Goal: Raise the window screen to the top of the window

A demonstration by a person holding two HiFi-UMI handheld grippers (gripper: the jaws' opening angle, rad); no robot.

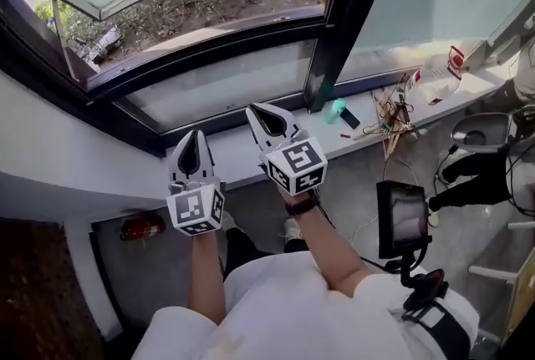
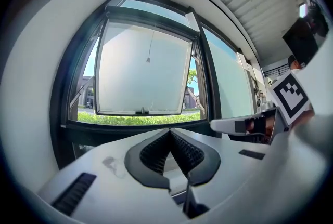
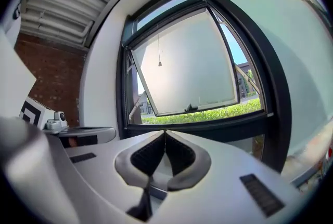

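Head view: the window (image 1: pixel 333 32) stands open across the upper frame. No mesh of the window screen can be made out in the opening; it probably sits rolled at the top rail. The left gripper (image 1: pixel 195 138) and right gripper (image 1: pixel 256 111) are both clenched, empty and clear of the frame. Expect light, limp mesh. Take hold gently at the thin pull cord (image 2: pixel 149 54).

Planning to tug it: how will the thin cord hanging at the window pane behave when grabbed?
The cord hangs thin and straight, so it is probably limp and light. Its small end bob would likely set it swinging if nudged.
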